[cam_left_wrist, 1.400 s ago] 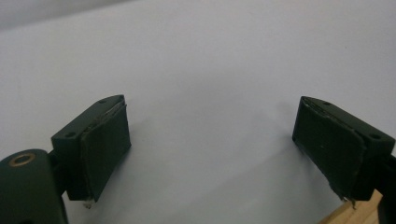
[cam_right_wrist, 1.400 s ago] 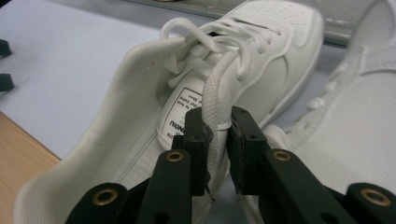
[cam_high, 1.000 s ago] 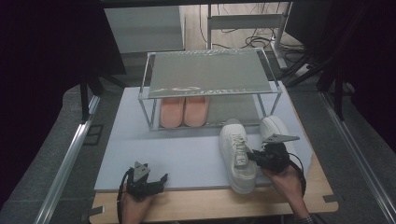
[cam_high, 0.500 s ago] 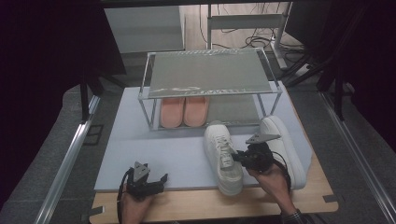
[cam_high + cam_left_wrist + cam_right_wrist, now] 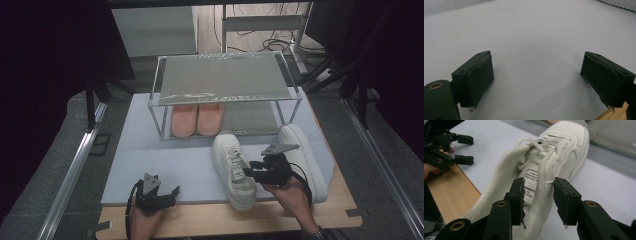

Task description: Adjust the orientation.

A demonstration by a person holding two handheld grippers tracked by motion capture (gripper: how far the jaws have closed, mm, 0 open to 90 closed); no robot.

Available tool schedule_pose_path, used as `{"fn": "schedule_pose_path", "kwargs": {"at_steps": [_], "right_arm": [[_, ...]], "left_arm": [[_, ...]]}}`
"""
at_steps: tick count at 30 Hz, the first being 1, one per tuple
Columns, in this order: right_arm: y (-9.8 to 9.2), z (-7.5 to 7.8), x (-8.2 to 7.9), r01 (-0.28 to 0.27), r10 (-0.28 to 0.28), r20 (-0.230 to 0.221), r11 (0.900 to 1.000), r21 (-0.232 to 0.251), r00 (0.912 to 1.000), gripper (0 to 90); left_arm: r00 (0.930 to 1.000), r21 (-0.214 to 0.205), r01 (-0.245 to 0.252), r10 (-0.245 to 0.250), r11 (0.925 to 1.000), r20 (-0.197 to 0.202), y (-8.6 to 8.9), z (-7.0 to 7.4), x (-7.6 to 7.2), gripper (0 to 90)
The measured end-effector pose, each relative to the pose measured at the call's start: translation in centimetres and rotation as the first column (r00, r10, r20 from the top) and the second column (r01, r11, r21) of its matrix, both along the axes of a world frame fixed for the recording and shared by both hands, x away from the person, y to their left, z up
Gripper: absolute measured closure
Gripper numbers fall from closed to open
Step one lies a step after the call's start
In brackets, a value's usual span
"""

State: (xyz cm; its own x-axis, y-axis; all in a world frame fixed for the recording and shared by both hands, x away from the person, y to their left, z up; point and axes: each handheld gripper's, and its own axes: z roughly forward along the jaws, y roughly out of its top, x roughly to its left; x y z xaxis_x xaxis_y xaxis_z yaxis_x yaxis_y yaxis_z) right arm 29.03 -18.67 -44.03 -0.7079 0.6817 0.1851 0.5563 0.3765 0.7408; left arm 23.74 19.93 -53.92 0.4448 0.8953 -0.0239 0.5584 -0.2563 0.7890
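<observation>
A white sneaker [image 5: 232,167] lies on the pale mat [image 5: 175,160], toe toward the rack. My right gripper [image 5: 248,172] is at its right side. In the right gripper view the shoe's collar [image 5: 541,177] runs between the jaws of my right gripper [image 5: 537,195], one jaw inside the opening and one outside, with a gap at the outer pad. These jaws have just been opening and do not press the shoe. A second white sneaker [image 5: 305,155] lies to the right. My left gripper [image 5: 172,192] rests open at the mat's front edge, with nothing between its pads [image 5: 481,77].
A metal shoe rack [image 5: 222,77] stands at the back of the mat, with a pair of pink slippers [image 5: 197,119] under its shelf. Bare wooden table [image 5: 225,222] shows along the front. The left gripper [image 5: 465,148] appears far off in the right gripper view.
The right hand slid the sneaker to the left, uncovering the second sneaker beside it. Its jaws now stand wider around the collar. The left hand has not moved.
</observation>
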Motion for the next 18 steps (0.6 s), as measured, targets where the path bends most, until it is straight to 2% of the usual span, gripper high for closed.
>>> {"fn": "schedule_pose_path", "kwargs": {"at_steps": [2, 8, 9, 11, 14, 18], "right_arm": [[-0.1, 0.2, -0.4, -0.013, 0.013, 0.010, 0.9999, 0.007, 0.9999, 60.7], [-0.4, 0.1, -1.0, -0.019, 0.019, 0.021, 0.9998, -0.003, 0.9996, 82.5], [-0.6, 0.0, -1.0, -0.017, 0.017, 0.023, 0.9998, 0.007, 0.9996, 85.7], [-0.7, 0.0, -1.2, -0.057, 0.058, -0.008, 0.9969, 0.054, 0.9983, 87.6], [-0.1, -0.3, -1.5, -0.088, 0.089, -0.026, 0.9957, 0.029, 0.9957, 89.2], [0.3, -0.9, -1.1, -0.090, 0.090, -0.045, 0.9959, -0.004, 0.9949, 89.6]], "left_arm": [[1.0000, 0.000, 0.000, 0.000, 1.0000, 0.000, 0.0, 0.0, 0.0, 10.8], [1.0000, -0.001, -0.001, 0.001, 1.0000, 0.001, 0.0, 0.0, 0.0, 10.8], [1.0000, -0.002, -0.001, 0.001, 1.0000, 0.001, 0.0, 0.0, 0.0, 10.8], [1.0000, -0.002, -0.001, 0.001, 1.0000, 0.001, 0.0, 0.0, 0.0, 10.8], [1.0000, -0.002, -0.001, 0.001, 1.0000, 0.002, 0.0, 0.0, 0.0, 10.8], [1.0000, -0.002, -0.001, 0.001, 1.0000, 0.001, 0.0, 0.0, 0.0, 10.8]]}}
